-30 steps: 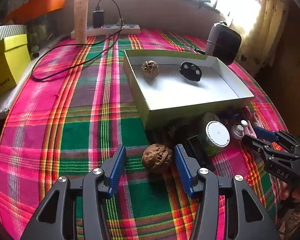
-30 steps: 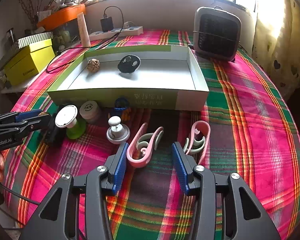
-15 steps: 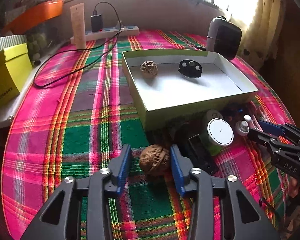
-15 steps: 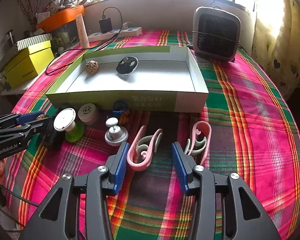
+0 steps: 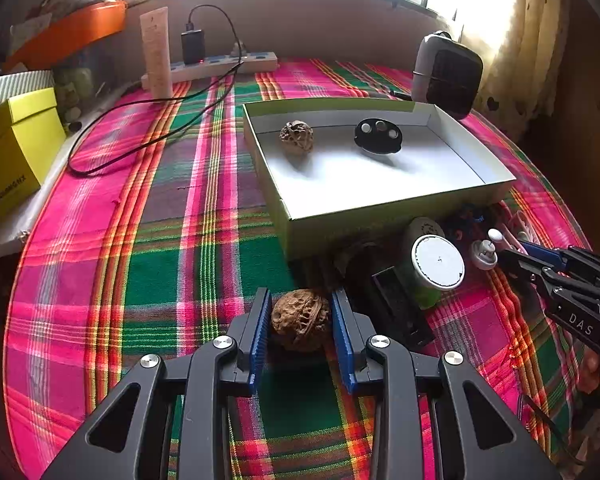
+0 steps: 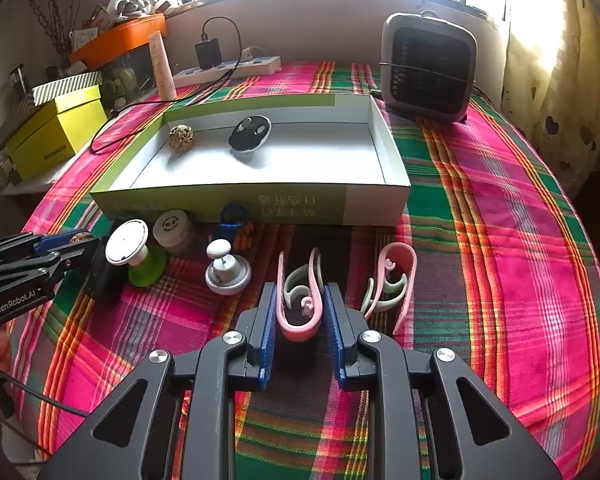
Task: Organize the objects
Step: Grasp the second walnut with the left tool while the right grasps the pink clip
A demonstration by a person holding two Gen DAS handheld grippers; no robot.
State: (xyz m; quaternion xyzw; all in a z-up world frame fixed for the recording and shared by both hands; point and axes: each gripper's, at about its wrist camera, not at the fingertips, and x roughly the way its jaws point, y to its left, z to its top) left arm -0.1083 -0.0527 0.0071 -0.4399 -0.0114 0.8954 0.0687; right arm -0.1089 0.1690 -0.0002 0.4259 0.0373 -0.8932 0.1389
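Note:
My left gripper [image 5: 300, 316] is shut on a brown walnut [image 5: 300, 318] resting on the plaid cloth in front of the box. My right gripper [image 6: 300, 316] is shut on a pink and grey clip [image 6: 300, 304]. A second pink clip [image 6: 394, 280] lies just right of it. The shallow white box [image 5: 380, 216] holds another walnut [image 5: 297, 137] and a black key fob [image 5: 378, 135]; the box also shows in the right wrist view [image 6: 236, 202]. The left gripper also shows at the left edge of the right wrist view [image 6: 66, 246].
Before the box stand a white-topped green knob [image 6: 134, 248], a small round jar [image 6: 174, 228], a white knob [image 6: 226, 270], a blue object [image 6: 234, 224] and a black block [image 5: 396, 308]. A heater [image 6: 428, 66], power strip [image 6: 228, 70] and yellow box [image 6: 56, 130] stand behind.
Both grippers closed: the left onto the walnut, the right onto the pink clip, which now stands straight between the pads.

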